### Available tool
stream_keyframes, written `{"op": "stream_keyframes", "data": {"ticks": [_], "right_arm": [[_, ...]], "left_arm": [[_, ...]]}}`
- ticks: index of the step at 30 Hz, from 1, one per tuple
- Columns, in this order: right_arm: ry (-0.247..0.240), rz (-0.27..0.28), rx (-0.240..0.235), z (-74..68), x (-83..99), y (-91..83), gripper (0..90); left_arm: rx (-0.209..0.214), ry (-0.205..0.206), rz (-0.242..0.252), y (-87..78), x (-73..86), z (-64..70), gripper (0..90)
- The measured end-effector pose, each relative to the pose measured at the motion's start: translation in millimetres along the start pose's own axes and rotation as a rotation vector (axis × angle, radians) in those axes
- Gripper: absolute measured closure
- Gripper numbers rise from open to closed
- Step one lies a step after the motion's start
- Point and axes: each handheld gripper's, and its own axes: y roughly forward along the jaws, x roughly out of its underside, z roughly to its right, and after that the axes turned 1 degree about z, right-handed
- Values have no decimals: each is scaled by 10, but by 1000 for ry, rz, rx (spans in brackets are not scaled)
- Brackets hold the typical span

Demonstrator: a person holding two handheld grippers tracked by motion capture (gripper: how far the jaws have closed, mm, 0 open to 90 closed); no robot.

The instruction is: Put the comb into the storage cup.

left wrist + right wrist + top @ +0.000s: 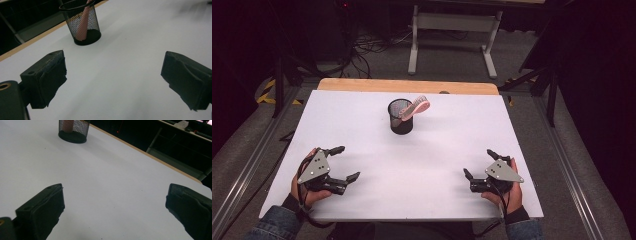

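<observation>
— Start close in. What are your tools doing?

— My left gripper [345, 163] sits by the near left corner of the white table [437, 165], jaws spread wide, nothing between them. My right gripper [479, 164] mirrors it by the near right corner, jaws just as wide apart and bare. Both are near the front edge, each not far from its own side edge.

— Room to move?

— Plenty. Between the two grippers the white top is bare, and it stays bare all the way up the middle to the cup.

— Count for me.

— Two grippers, one black mesh cup [401, 116], one pink brush [415, 107]. From the left gripper view the cup [81, 23] stands upright ahead with the brush [82, 25] visible through the mesh.

— Where's the brush, and which way does it run?

— Standing in the cup, far centre, near the wooden back edge [407, 86]. Its long axis tilts: lower end down inside, bristled head leaning out over the rim up and to the right.
</observation>
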Motion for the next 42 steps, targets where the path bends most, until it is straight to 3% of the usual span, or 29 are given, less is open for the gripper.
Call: {"op": "stream_keyframes", "data": {"ticks": [5,19,42], "right_arm": [[4,1,-25,-14,3,34,26],[-19,7,-15,-80,-44,10,30],[-15,-22,-11,-89,-14,60,37]], "left_arm": [[-8,-2,-6,2,8,5,66],[-2,13,4,-23,-10,42,65],[18,-30,22,-15,7,-65,65]]}}
